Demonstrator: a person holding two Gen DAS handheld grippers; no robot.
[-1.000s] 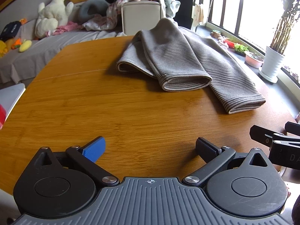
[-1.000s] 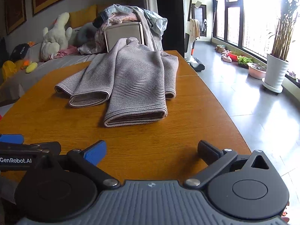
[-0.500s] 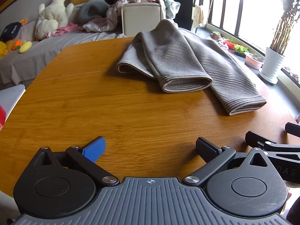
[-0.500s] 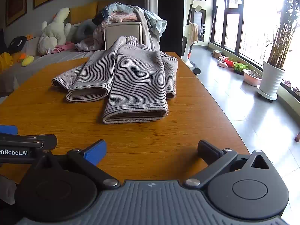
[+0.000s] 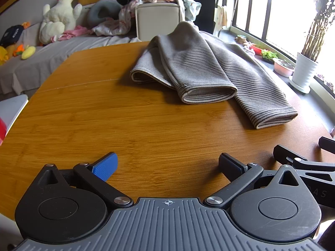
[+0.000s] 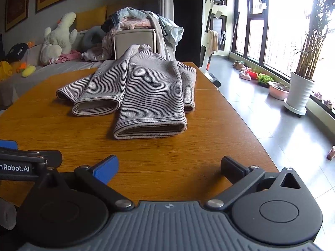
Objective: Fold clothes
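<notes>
A grey striped garment lies folded in long panels on the far half of the wooden table. My left gripper is open over bare wood near the front edge, well short of the garment, with nothing between its fingers. Open too, my right gripper hovers over the table in front of the garment's nearest folded end. Each gripper shows at the edge of the other's view: the right one and the left one.
Behind the table a beige bin is heaped with clothes. A grey sofa with plush toys runs along the left. Right of the table is tiled floor with a white potted plant by the windows.
Both grippers have crept slightly forward and the right one has swung a little to the right. The garment has not moved and both grippers stay open.
</notes>
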